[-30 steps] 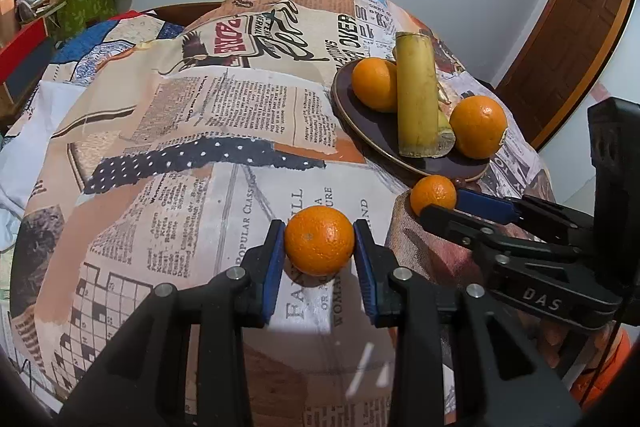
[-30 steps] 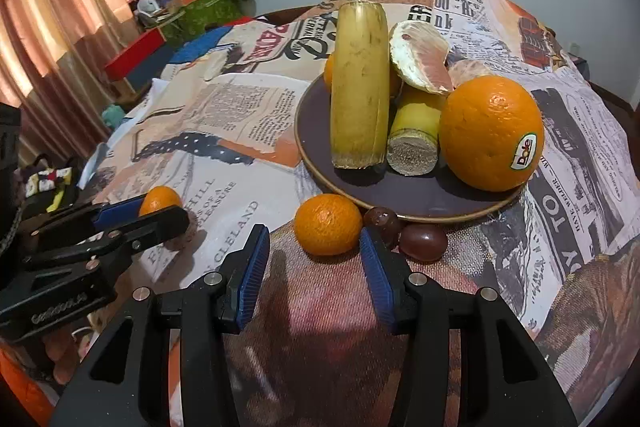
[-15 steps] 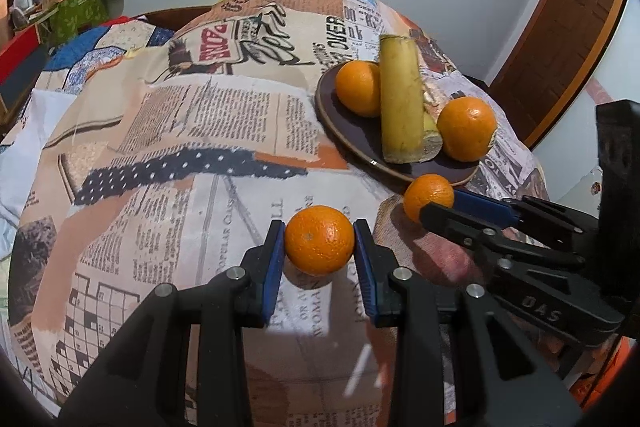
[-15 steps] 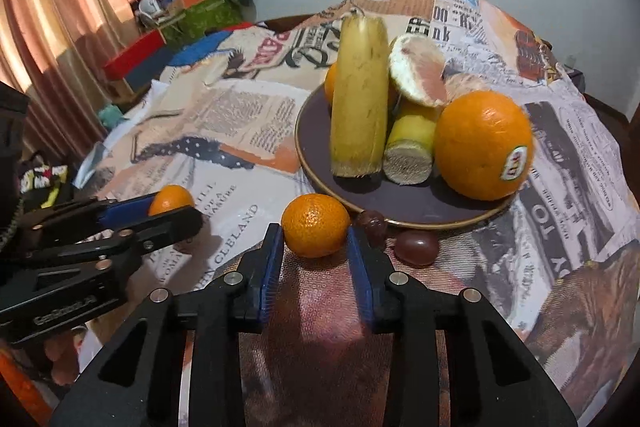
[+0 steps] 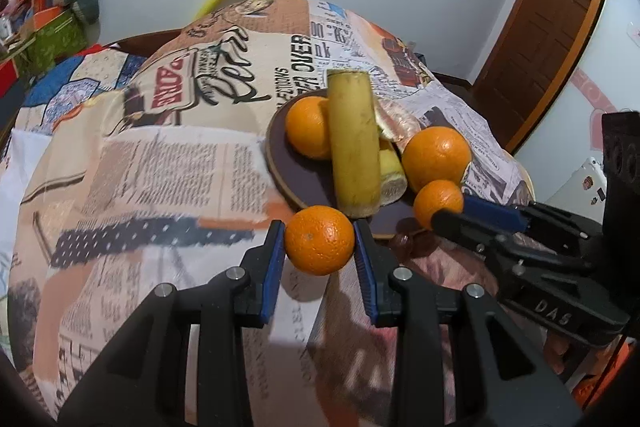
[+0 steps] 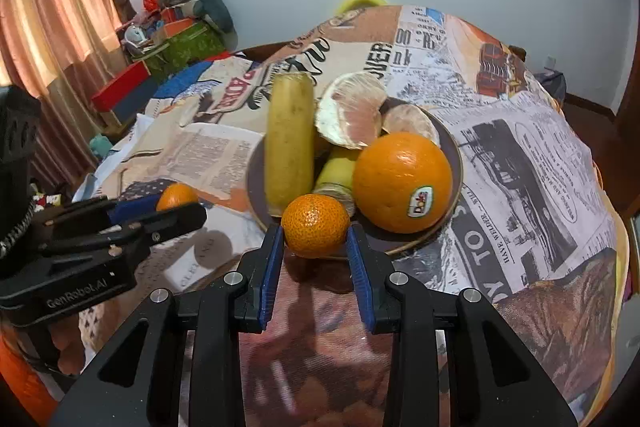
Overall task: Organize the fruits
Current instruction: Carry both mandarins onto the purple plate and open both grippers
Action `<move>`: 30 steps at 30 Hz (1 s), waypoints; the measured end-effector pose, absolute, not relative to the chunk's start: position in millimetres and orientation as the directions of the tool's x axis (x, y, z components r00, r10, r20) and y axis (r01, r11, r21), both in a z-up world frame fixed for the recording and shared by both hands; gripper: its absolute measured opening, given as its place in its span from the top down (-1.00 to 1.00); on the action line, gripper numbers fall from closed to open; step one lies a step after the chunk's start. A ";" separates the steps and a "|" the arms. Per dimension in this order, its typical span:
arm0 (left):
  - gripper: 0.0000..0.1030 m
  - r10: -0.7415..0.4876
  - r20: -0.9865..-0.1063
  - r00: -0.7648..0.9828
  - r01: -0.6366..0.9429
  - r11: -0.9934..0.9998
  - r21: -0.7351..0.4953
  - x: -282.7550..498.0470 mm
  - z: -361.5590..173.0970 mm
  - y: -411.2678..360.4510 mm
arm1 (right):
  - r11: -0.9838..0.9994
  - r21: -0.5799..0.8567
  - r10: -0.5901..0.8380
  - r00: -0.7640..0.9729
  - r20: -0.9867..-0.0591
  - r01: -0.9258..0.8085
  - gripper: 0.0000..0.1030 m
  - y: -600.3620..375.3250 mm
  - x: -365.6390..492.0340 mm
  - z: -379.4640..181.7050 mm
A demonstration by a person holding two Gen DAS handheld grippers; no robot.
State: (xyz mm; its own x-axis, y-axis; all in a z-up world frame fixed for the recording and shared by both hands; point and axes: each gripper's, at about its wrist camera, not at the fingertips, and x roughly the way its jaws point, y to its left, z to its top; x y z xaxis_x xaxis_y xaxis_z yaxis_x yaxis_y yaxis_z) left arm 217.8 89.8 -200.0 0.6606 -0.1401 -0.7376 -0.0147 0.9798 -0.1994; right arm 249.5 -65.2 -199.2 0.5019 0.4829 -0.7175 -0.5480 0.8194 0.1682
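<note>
Gripping a mandarin (image 5: 319, 240), the left gripper (image 5: 319, 247) has its blue fingers (image 5: 274, 263) clamped on the fruit's two sides, which sits just short of the near-left rim of the dark plate (image 5: 280, 163). To its right, the right gripper (image 6: 315, 251) is likewise closed on a second mandarin (image 6: 315, 225), which seems to hang at the plate's near rim, just before the big stickered orange (image 6: 402, 181). Both fruits lie straight ahead along the fingers, the plate beyond them. Long yellow stalks (image 6: 289, 143) run lengthwise down the plate's middle, so free room looks scarce; the right hand seems nearer to a drop spot.
</note>
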 end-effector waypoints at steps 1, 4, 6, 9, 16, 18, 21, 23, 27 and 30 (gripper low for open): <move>0.35 -0.143 -0.738 0.659 -0.011 0.980 -0.200 221.4 -200.5 88.9 | 0.820 0.168 0.482 0.502 -0.718 -0.547 0.42 -65.6 250.4 -199.6; 0.35 -0.151 -0.741 0.654 -0.002 0.980 -0.201 232.1 -203.9 86.6 | 0.821 0.173 0.482 0.497 -0.722 -0.545 0.42 -66.7 255.4 -202.8; 0.35 -0.146 -0.746 0.649 -0.003 0.981 -0.195 240.9 -207.7 86.0 | 0.819 0.176 0.483 0.491 -0.724 -0.546 0.42 -66.0 257.4 -204.8; 0.35 -0.145 -0.754 0.640 -0.013 0.980 -0.199 252.2 -213.5 88.1 | 0.816 0.174 0.486 0.492 -0.723 -0.551 0.43 -64.6 258.0 -207.1; 0.35 -0.130 -0.758 0.640 -0.023 0.982 -0.189 267.1 -219.6 92.2 | 0.812 0.206 0.503 0.475 -0.722 -0.546 0.43 -66.7 263.1 -213.8; 0.35 -0.138 -0.756 0.640 -0.026 0.979 -0.200 269.6 -220.2 95.8 | 0.810 0.215 0.508 0.470 -0.722 -0.545 0.43 -67.0 263.3 -213.4; 0.34 -0.146 -0.759 0.634 -0.032 0.976 -0.215 273.0 -221.2 99.6 | 0.804 0.218 0.514 0.461 -0.724 -0.553 0.43 -66.2 262.1 -212.7; 0.29 -0.143 -0.758 0.636 -0.037 0.976 -0.215 274.8 -220.5 101.5 | 0.801 0.216 0.516 0.461 -0.722 -0.559 0.43 -66.1 259.8 -211.3; 0.29 -0.144 -0.753 0.642 -0.044 0.974 -0.224 274.5 -215.9 103.9 | 0.797 0.214 0.522 0.464 -0.716 -0.565 0.43 -66.1 256.3 -207.3; 0.27 -0.140 -0.748 0.648 -0.043 0.974 -0.221 268.2 -210.6 103.4 | 0.794 0.207 0.523 0.469 -0.712 -0.572 0.43 -66.6 252.4 -202.8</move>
State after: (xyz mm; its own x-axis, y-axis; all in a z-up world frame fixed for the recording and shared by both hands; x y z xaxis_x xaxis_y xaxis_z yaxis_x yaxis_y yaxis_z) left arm 268.2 103.4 -210.6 0.6485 -0.1405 -0.7482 -0.0435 0.9744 -0.2206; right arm 252.4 -66.6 -202.8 0.4690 0.5232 -0.7115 -0.5720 0.7938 0.2066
